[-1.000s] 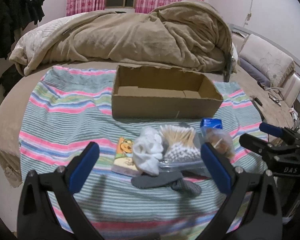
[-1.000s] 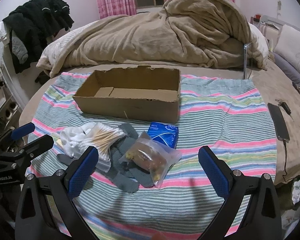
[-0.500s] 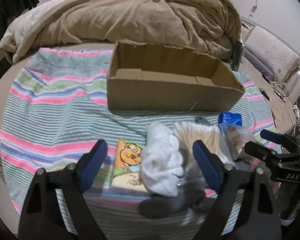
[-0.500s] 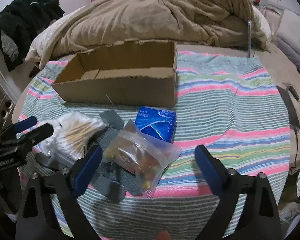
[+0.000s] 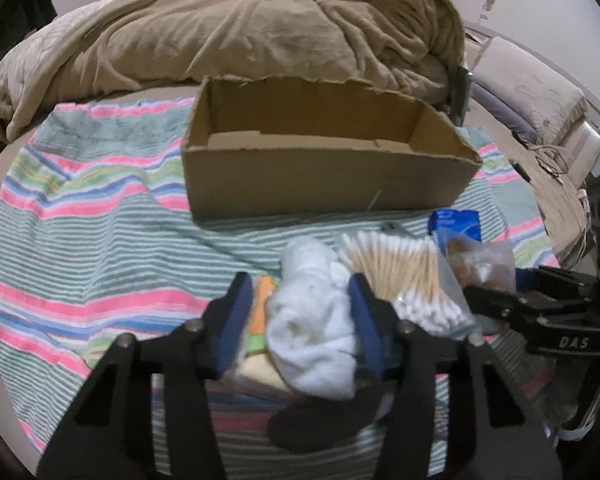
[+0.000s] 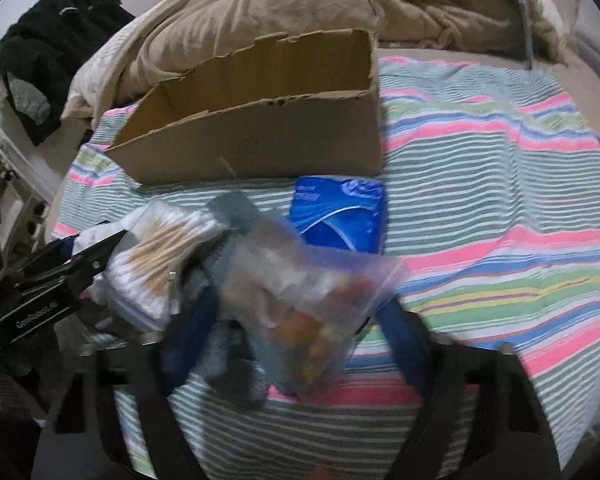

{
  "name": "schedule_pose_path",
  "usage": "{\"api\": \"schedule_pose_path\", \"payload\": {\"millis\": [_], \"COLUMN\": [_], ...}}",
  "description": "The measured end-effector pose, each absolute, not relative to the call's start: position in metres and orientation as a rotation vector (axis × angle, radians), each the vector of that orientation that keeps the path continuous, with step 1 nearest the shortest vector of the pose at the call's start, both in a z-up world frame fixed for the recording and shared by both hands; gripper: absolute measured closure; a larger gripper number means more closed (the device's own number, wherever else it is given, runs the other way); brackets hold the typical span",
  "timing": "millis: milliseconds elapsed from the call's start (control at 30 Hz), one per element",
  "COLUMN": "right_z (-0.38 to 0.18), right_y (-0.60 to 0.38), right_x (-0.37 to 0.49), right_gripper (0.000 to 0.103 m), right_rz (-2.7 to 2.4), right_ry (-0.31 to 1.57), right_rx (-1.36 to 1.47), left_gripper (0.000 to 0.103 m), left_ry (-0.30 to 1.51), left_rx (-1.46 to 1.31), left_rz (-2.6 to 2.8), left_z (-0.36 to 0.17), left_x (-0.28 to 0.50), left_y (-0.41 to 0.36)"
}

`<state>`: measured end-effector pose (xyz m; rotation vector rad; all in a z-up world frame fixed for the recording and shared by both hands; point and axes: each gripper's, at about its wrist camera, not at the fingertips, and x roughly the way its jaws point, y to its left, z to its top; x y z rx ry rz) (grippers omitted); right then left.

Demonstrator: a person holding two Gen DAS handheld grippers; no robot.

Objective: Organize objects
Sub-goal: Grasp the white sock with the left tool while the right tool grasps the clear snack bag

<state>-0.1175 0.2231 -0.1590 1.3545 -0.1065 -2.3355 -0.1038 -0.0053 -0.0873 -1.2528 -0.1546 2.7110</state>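
Observation:
An open cardboard box (image 5: 324, 184) (image 6: 260, 144) stands on a striped cloth (image 5: 80, 240). In front of it lie a white sock (image 5: 316, 320), a pack of cotton swabs (image 5: 404, 276) (image 6: 160, 256), a clear bag of snacks (image 6: 300, 292) (image 5: 480, 264), a blue tissue pack (image 6: 340, 212), grey socks (image 6: 236, 216) and an orange packet (image 5: 260, 320). My left gripper (image 5: 300, 320) has its jaws narrowed around the white sock, touching its sides. My right gripper (image 6: 296, 332) is open, its blurred jaws on either side of the snack bag.
A rumpled beige blanket (image 5: 260, 32) is heaped behind the box. Dark clothes (image 6: 52, 52) hang at the left in the right wrist view. Pillows and cables (image 5: 552, 152) lie at the right bed edge.
Both grippers moved forward and down onto the pile. The left jaws narrowed around the white sock. The right jaws came around the snack bag.

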Motion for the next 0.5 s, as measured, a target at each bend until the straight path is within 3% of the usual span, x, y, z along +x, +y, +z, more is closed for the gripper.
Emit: {"api": "schedule_pose_path", "payload": {"millis": [133,167,500], "right_z": [-0.152,-0.151,-0.13], "right_y": [0.223,0.223,0.239], "right_x": [-0.111,-0.11,-0.101], "right_gripper": [0.04,0.041,0.041], "right_rz": [-2.342,-2.344,-2.416], "right_ry": [-0.071,-0.068,-0.086], "right_rx": [1.327,1.323,1.24], "left_gripper": [0.066,0.072,0.075], "left_ry": [-0.139,-0.14,-0.188], "left_rx": [-1.224,-1.217,-1.17], "left_rz": [2.697,2.695,2.712], "left_z": [-0.08,-0.077,-0.063], "left_x": [-0.098,-0.096,-0.081], "left_y": [0.0,0.001,-0.004]}}
